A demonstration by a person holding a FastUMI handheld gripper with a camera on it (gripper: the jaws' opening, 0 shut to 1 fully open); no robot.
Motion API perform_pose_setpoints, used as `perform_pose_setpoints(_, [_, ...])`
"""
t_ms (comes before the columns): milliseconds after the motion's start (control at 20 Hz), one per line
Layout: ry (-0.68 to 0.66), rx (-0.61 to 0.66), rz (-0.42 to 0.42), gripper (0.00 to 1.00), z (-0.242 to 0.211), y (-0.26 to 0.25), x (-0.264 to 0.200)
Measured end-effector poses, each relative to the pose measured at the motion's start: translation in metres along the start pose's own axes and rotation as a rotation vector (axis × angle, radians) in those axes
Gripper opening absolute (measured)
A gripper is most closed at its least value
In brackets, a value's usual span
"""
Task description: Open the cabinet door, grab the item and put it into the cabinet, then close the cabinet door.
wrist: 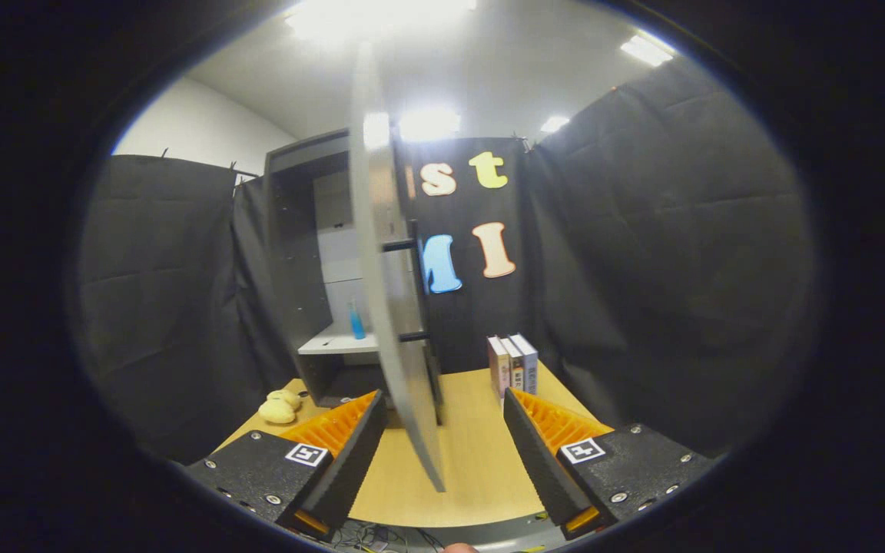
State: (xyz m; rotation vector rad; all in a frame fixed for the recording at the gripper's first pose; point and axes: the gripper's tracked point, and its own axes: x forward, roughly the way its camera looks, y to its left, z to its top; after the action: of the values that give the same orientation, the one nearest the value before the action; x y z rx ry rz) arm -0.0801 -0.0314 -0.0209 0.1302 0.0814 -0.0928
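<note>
A grey cabinet (296, 253) stands on the wooden table (473, 461), beyond my fingers and to the left. Its door (389, 307) is swung wide open and I see it edge-on, reaching toward me between the fingers. A black bar handle (417, 288) sits on the door's right face. On the white shelf (335, 343) inside stands a small blue bottle (356, 321). My gripper (444, 411) is open, one finger on each side of the door's lower edge, neither pressing on it.
A row of upright books (513, 365) stands on the table just beyond the right finger. Two pale yellow round items (280, 407) lie left of the cabinet's base. Black cloth walls close the booth on both sides.
</note>
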Motion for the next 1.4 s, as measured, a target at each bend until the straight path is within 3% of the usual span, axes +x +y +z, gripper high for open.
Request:
perform_pose_setpoints(250, [0.003,-0.027,-0.023,0.95,0.009,-0.042,0.056])
perform_pose_setpoints(550, [0.019,-0.028,0.1,0.95,0.009,-0.013,0.093])
perform_pose_setpoints(750, [0.037,-0.019,0.112,0.93,0.007,-0.005,0.094])
perform_pose_setpoints(1400, [0.039,-0.057,0.308,0.93,0.006,0.145,0.095])
